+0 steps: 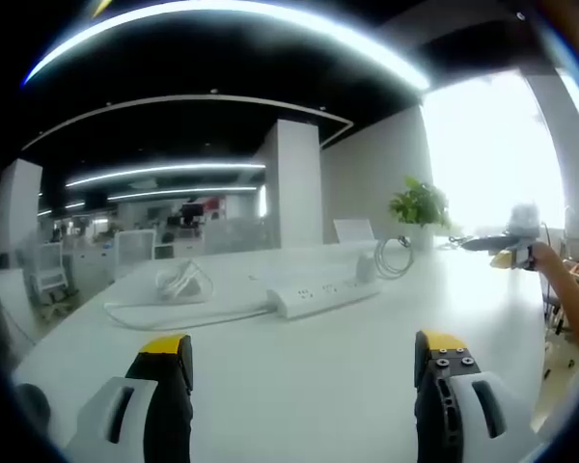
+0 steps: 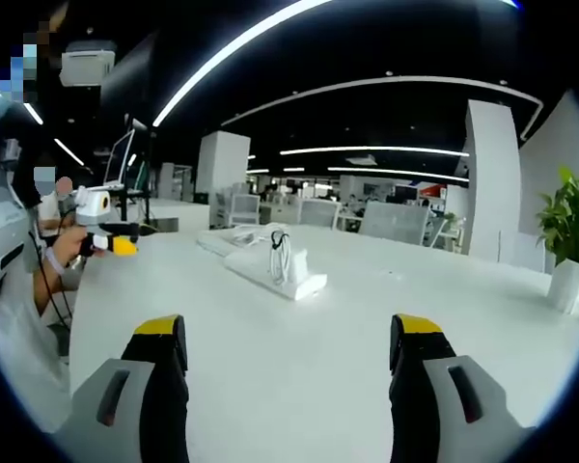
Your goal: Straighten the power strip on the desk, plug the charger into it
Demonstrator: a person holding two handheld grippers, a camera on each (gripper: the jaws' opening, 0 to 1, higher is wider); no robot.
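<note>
Both grippers hover above the white tabletop, fingers spread wide, holding nothing: left gripper, right gripper. The power strip lies mid-tabletop, skewed, its cord trailing off toward a white bundle, probably the charger; in the right gripper view a looped white cable rests on the strip.

Risks, as judged from here:
- Pushing one end may spin the strip rather than square it; the smooth surface offers little friction.
- The cord could drag the charger along.
- Plugging without bracing the strip would likely shove it askew again.
- The potted plant stands well apart, little danger.
</note>
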